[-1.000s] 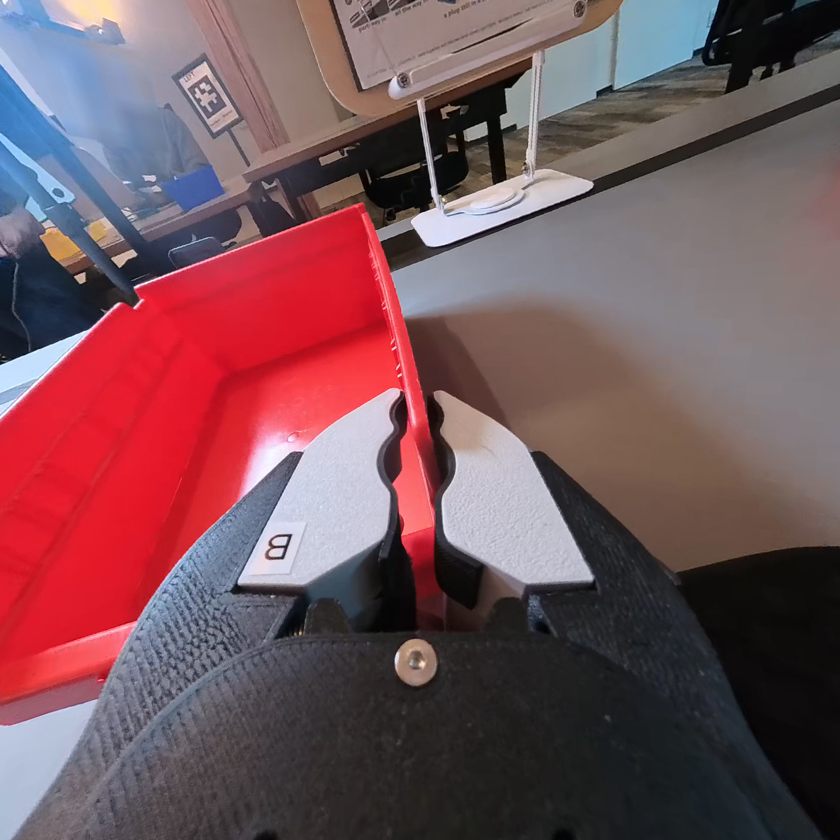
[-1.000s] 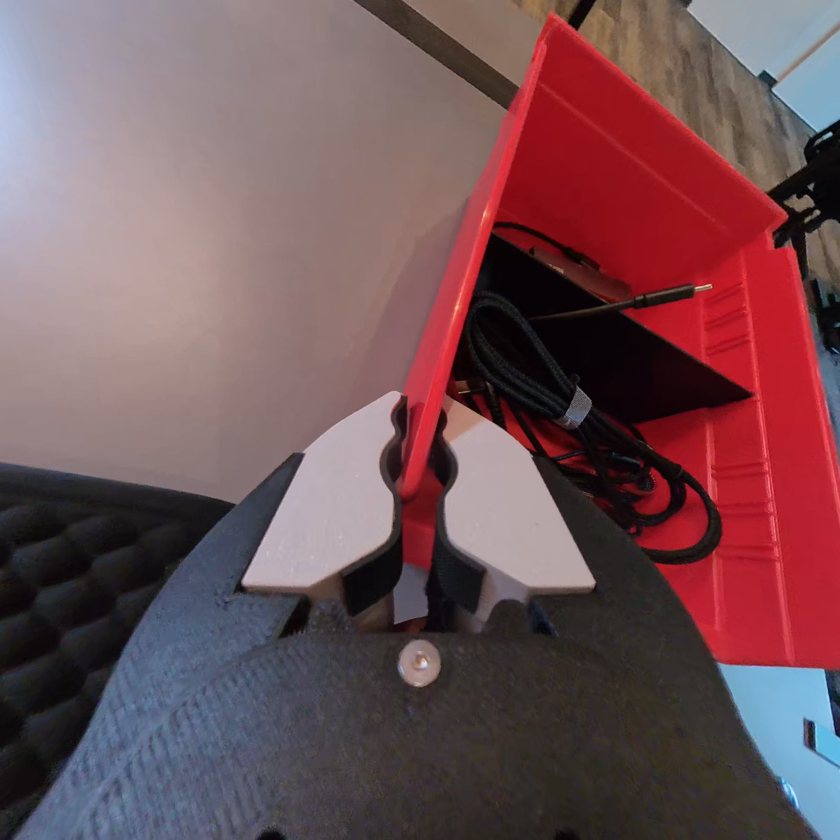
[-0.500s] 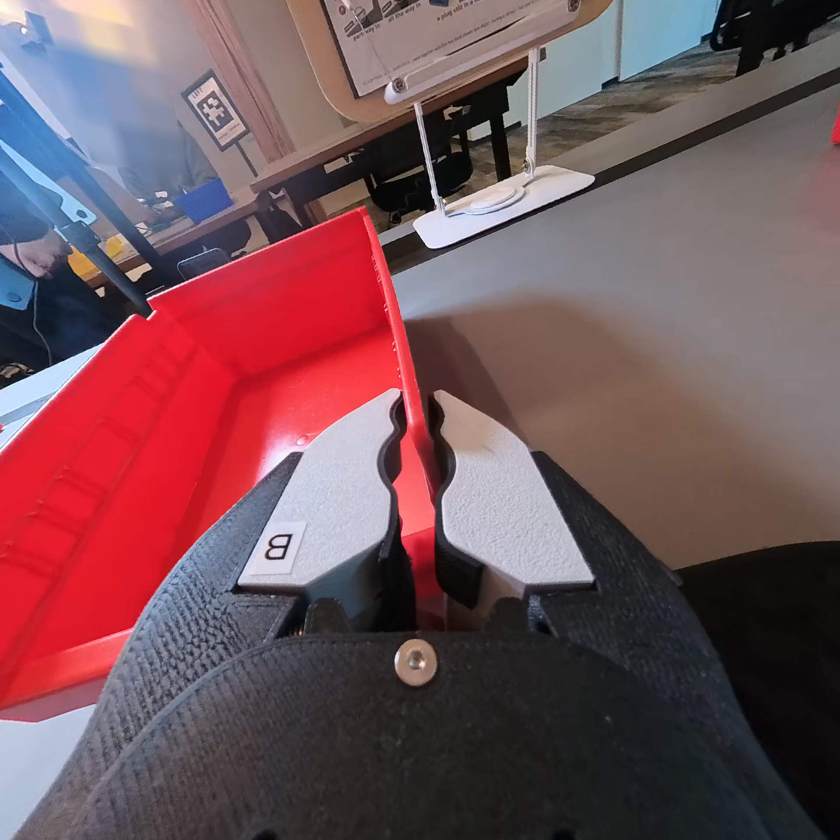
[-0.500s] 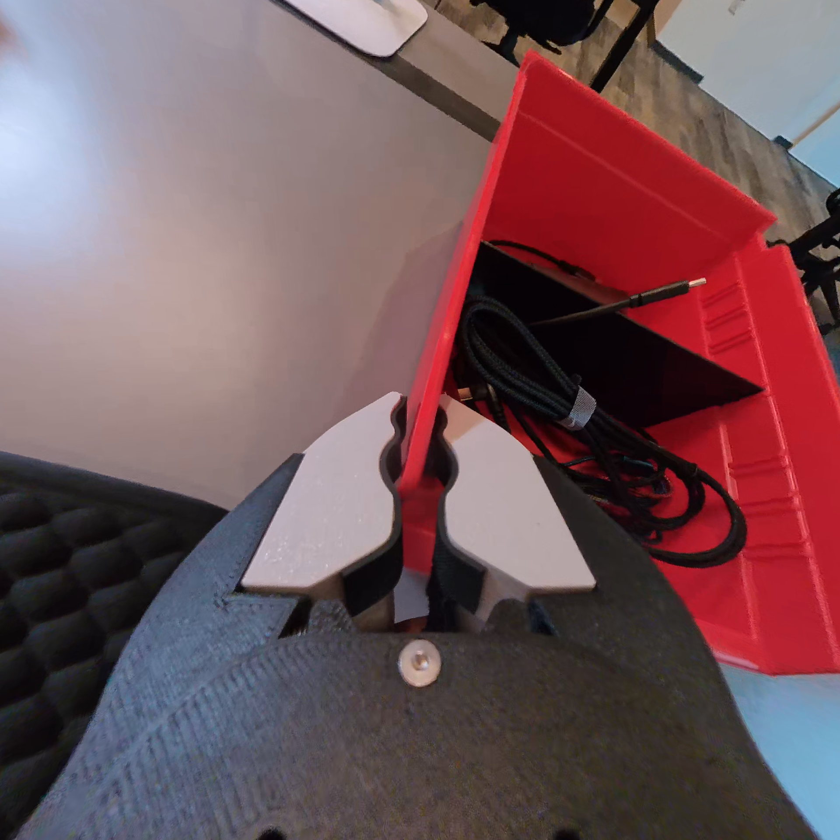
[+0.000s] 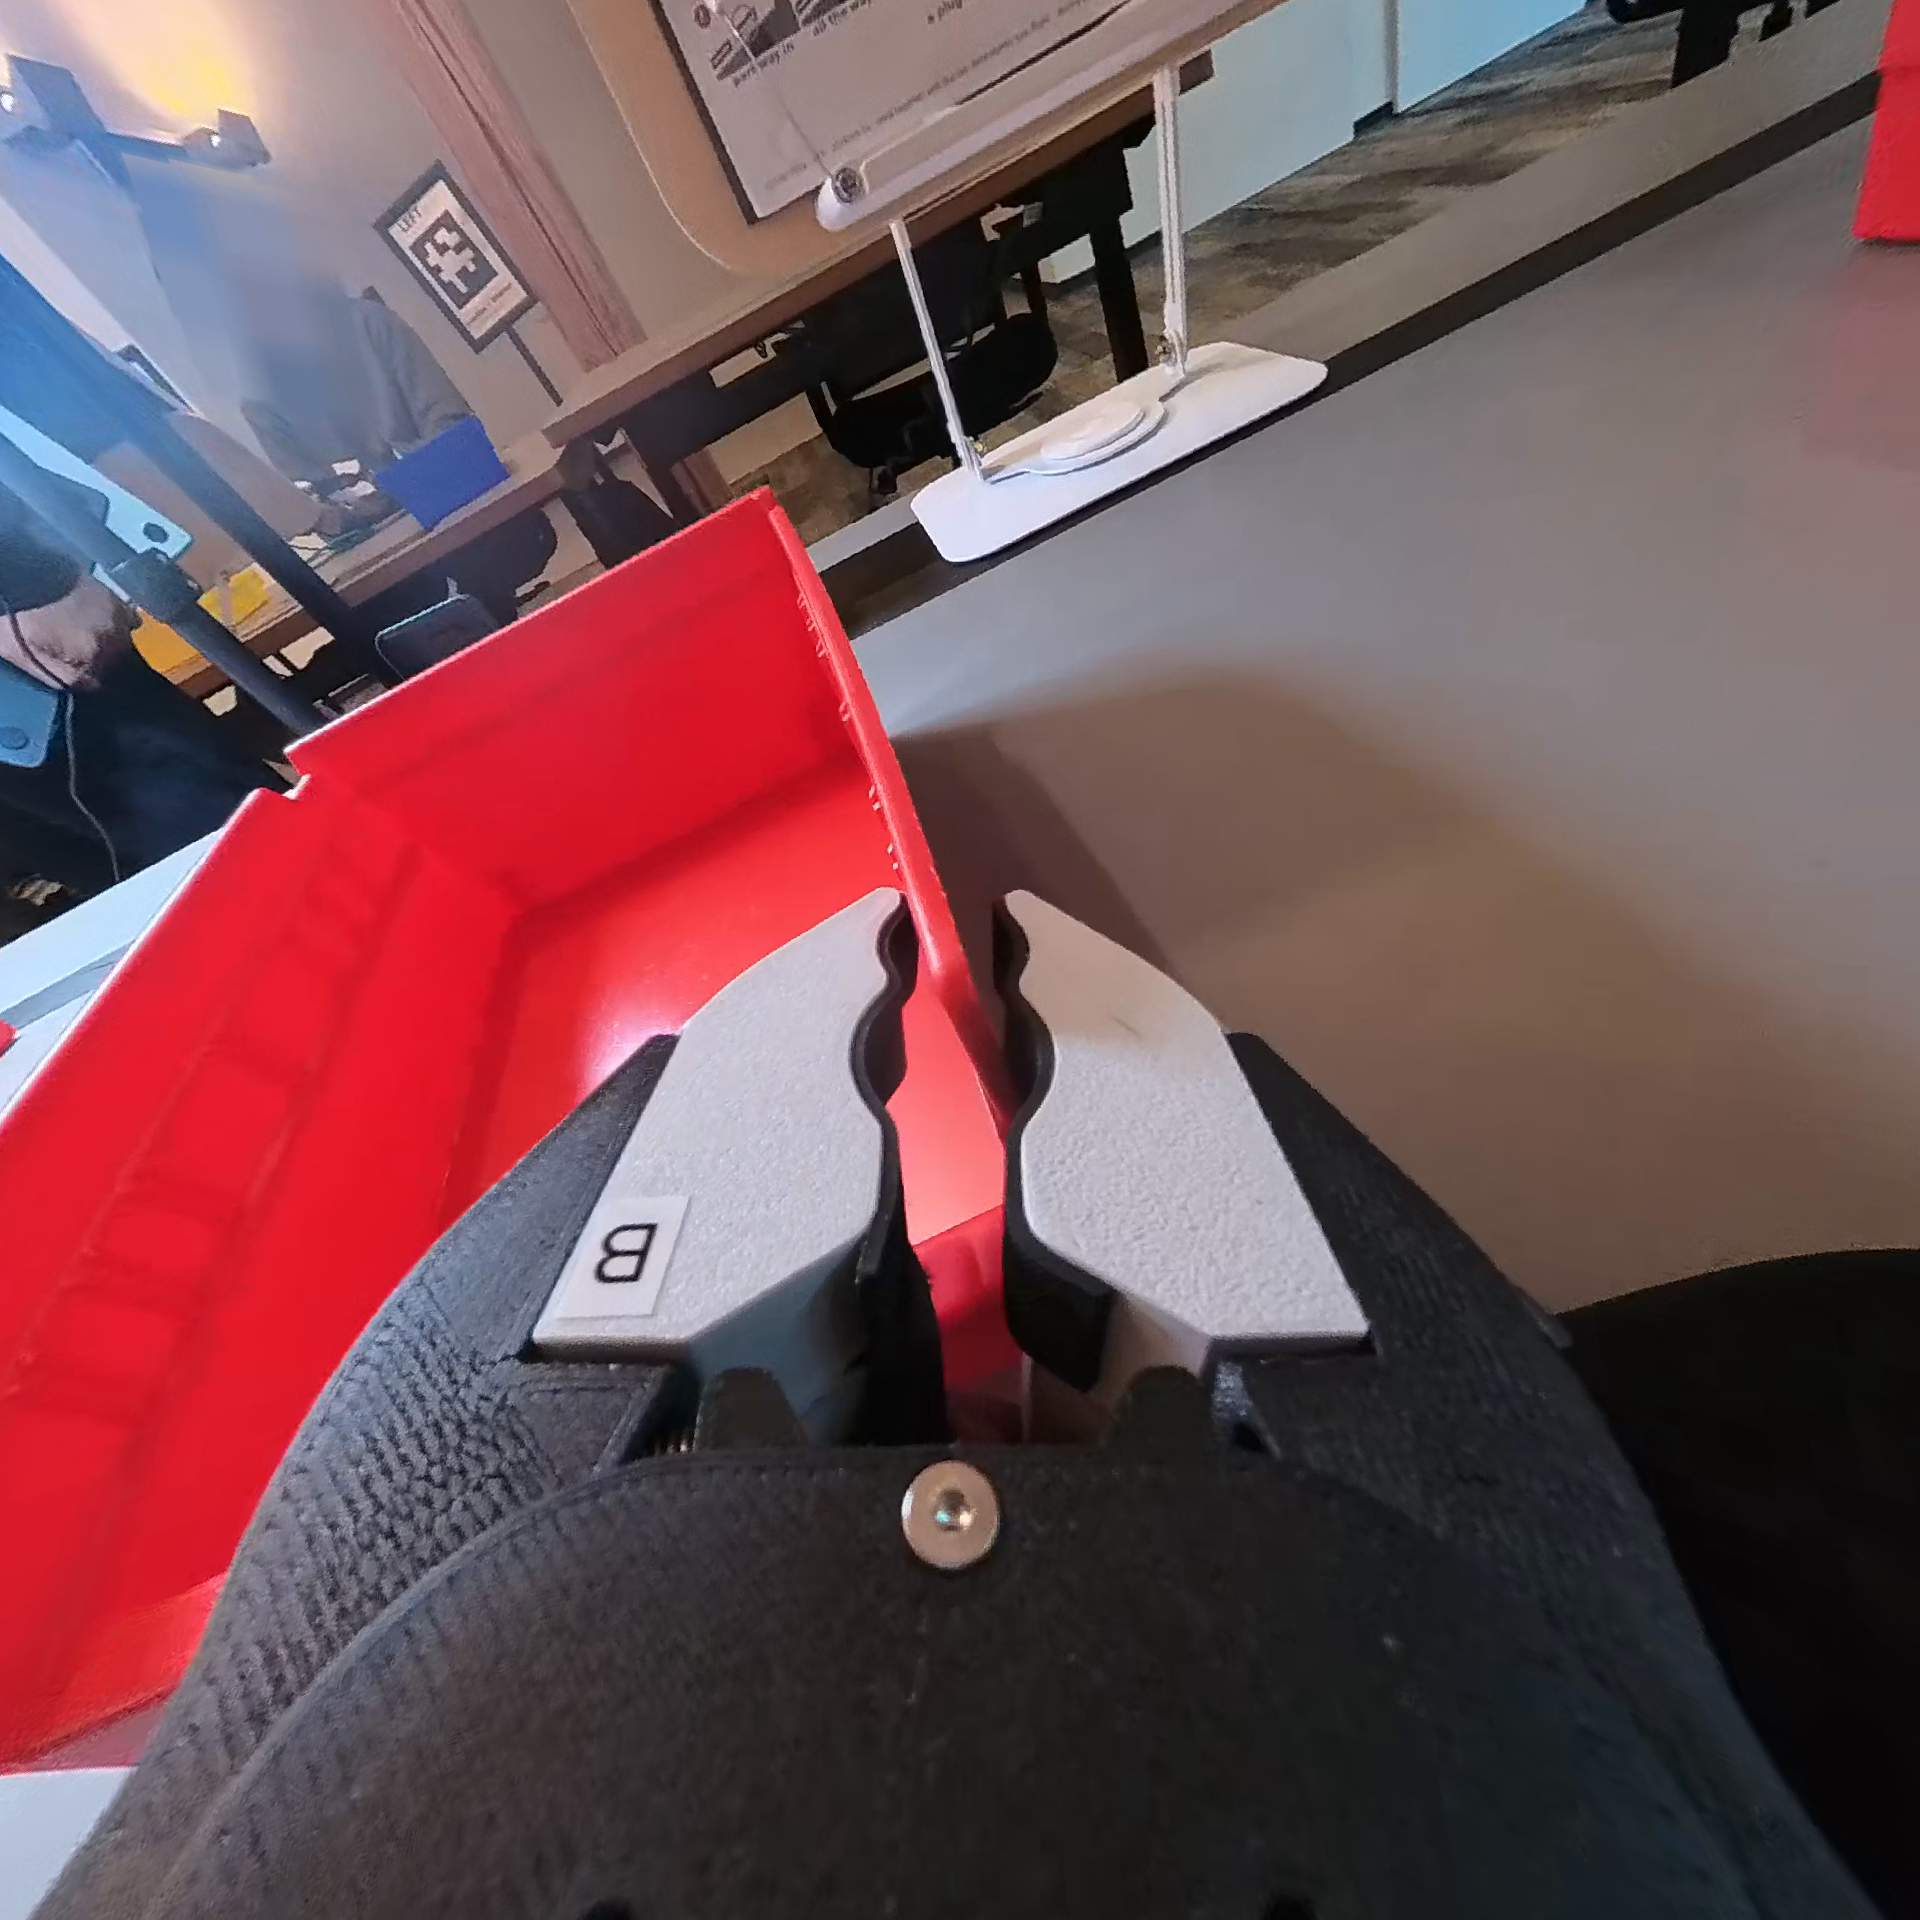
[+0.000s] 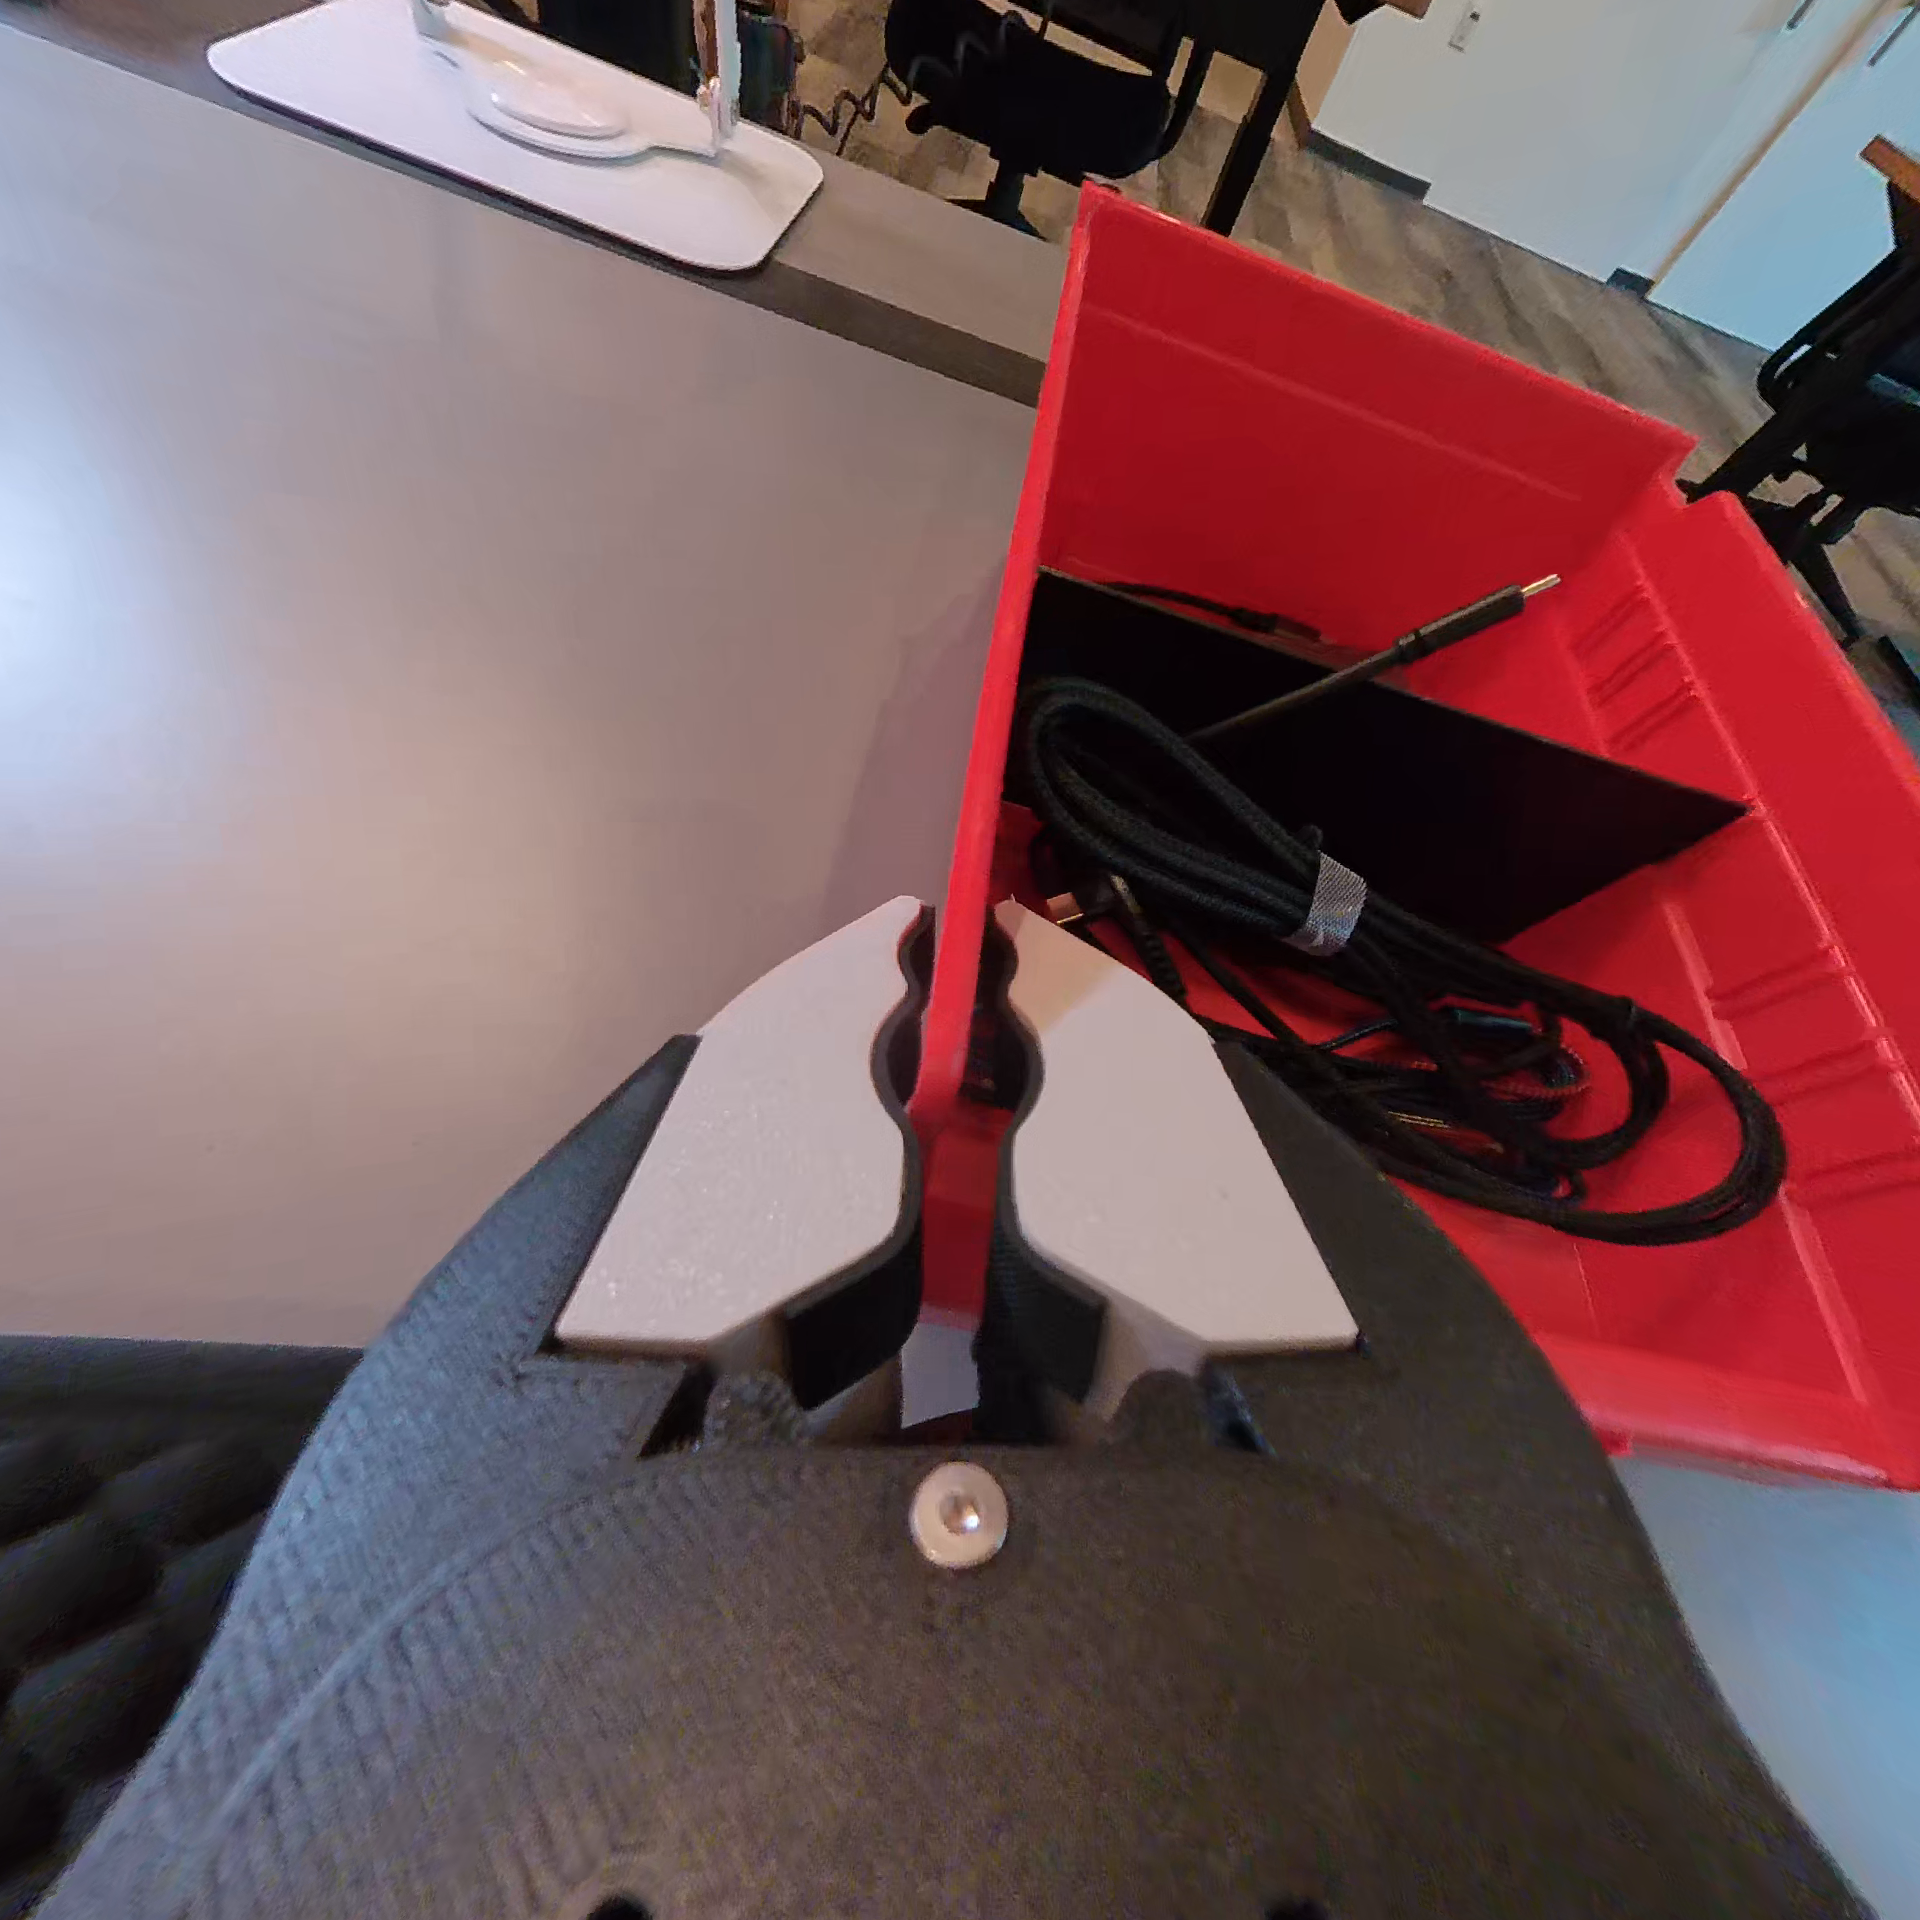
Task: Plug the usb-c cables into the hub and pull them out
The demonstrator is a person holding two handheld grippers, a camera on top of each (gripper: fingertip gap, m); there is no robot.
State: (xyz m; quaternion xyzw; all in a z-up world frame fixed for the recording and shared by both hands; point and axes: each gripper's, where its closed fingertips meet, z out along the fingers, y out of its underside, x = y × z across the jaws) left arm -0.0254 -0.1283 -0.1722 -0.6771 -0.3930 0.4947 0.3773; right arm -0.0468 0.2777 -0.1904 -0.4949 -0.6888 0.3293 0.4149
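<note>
Red plastic fills the left wrist view: a bin (image 5: 436,935) sits on the grey table (image 5: 1455,790), its inside bare as far as this view shows. The left gripper (image 5: 951,914) straddles the bin's right-hand wall, one grey finger (image 5: 769,1122) inside, the other outside. The jaws stand narrow around the wall; the outer pad looks to touch it, while a thin gap shows on the inner side, so I cannot tell whether it truly clamps. Beyond, a white stand base (image 5: 1122,436) rests near the table's far edge, and people sit at desks in the background.

In the right wrist view a second red bin (image 6: 1351,468) stands on the same table (image 6: 468,623). The right gripper (image 6: 961,914) is pinched narrow on this bin's left wall, pads on either side of it. Inside, a black divider (image 6: 1455,821) splits the bin. The near compartment holds a coiled bundle of black braided cables (image 6: 1351,997), bound by a grey strap (image 6: 1330,904). A usb-c plug (image 6: 1496,613) on a stiff cable pokes up over the divider from the far compartment. A dark flat object lies behind the divider, too hidden to identify. The white stand base (image 6: 520,145) lies at the table's far left.
</note>
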